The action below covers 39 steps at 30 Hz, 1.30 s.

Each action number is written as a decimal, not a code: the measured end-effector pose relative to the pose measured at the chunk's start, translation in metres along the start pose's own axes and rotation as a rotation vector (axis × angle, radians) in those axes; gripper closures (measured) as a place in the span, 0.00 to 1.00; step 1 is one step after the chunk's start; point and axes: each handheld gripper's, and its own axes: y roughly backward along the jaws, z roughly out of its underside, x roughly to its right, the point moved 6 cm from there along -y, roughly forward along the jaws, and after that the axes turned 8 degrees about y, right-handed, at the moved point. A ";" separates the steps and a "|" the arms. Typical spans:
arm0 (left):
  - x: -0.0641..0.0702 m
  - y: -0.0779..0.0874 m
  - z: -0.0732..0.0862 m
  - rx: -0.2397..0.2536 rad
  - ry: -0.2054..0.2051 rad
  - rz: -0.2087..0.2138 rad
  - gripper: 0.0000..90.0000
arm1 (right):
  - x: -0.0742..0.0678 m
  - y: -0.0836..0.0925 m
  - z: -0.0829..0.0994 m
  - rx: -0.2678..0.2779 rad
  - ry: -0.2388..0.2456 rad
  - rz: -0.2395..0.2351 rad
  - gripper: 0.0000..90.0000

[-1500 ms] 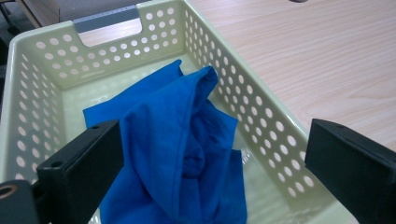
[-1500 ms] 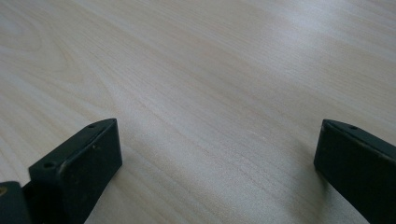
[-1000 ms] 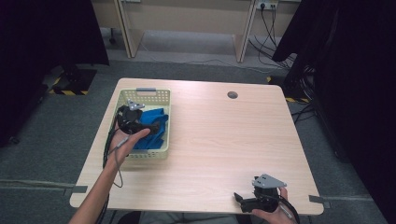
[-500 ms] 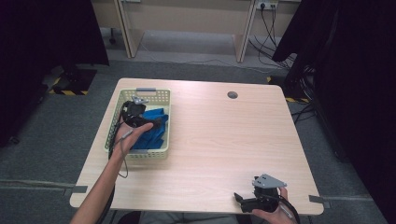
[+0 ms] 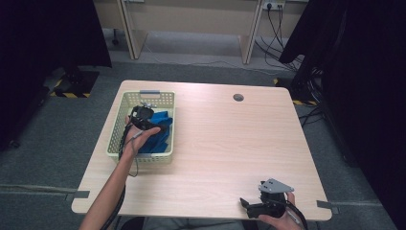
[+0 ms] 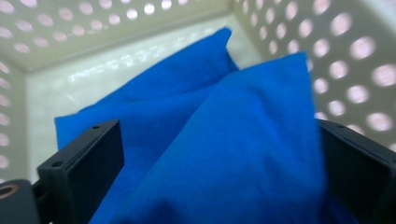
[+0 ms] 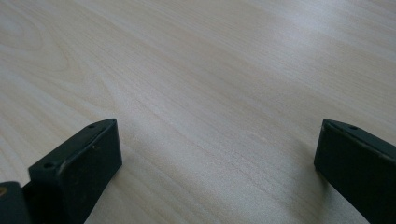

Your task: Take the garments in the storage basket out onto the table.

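A pale perforated basket (image 5: 116, 130) stands on the left part of the wooden table (image 5: 230, 139) and holds blue cloth (image 5: 163, 127). My left gripper (image 5: 149, 119) is down inside the basket, over the cloth. In the left gripper view its jaws stand wide apart, with a fold of the blue cloth (image 6: 233, 140) bulging between them and the basket wall (image 6: 93, 28) behind; the left gripper (image 6: 219, 158) is open. My right gripper (image 5: 249, 205) rests near the table's front right edge, open over bare wood (image 7: 210, 70), nothing between the jaws of the right gripper (image 7: 217, 154).
A round cable hole (image 5: 238, 97) sits near the table's far edge. Dark curtains (image 5: 364, 72) hang to the right and left, and desk legs with cables (image 5: 249, 33) stand beyond the table. Grey floor surrounds it.
My left gripper has shifted slightly farther and to the right inside the basket, onto the blue cloth. The right gripper has stayed where it was.
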 end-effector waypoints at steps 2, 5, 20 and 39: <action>0.001 -0.002 0.000 0.001 0.018 0.007 0.04 | 0.000 0.000 0.000 0.000 0.000 0.000 0.01; 0.006 -0.010 0.005 -0.021 0.029 0.023 0.03 | 0.000 0.000 0.000 0.000 0.001 -0.001 0.01; 0.010 -0.030 0.016 -0.087 0.024 -0.004 0.01 | 0.000 0.000 0.000 -0.001 0.000 0.001 0.01; 0.000 -0.025 0.006 -0.024 -0.027 -0.086 0.76 | 0.000 -0.001 -0.001 -0.001 -0.001 0.002 0.01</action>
